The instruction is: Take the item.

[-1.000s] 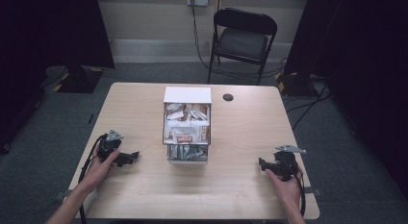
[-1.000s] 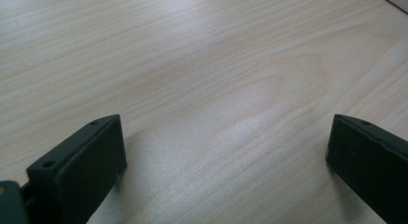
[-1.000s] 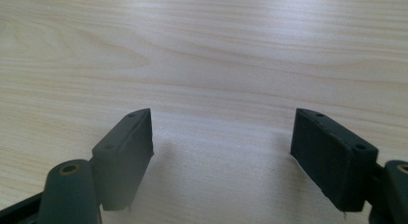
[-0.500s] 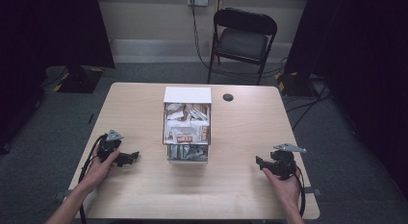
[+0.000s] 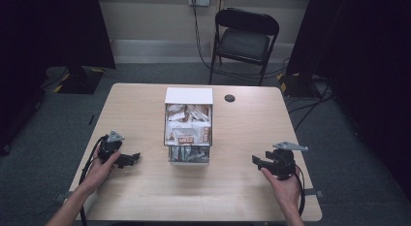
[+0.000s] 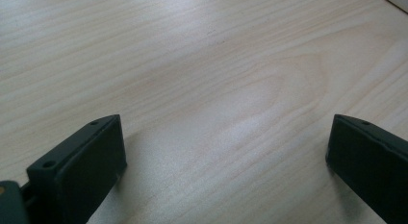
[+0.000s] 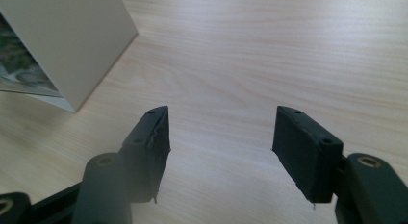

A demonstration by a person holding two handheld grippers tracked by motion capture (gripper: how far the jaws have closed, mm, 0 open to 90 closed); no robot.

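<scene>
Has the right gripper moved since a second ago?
Yes. The right gripper has shifted slightly left, toward the box of packets, and risen a little off the table; its fingers have just been closing, nothing between them.

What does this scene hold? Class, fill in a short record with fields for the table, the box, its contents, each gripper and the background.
table: light wooden table, person seated at its near edge
box: white box at the middle, open front facing the person
contents: packets, stacked in the box
left gripper: open, nothing between its fingers, beside the box
right gripper: open, jaws have just been closing, nothing between them, pointing at the box
background: black folding chair behind the table
</scene>
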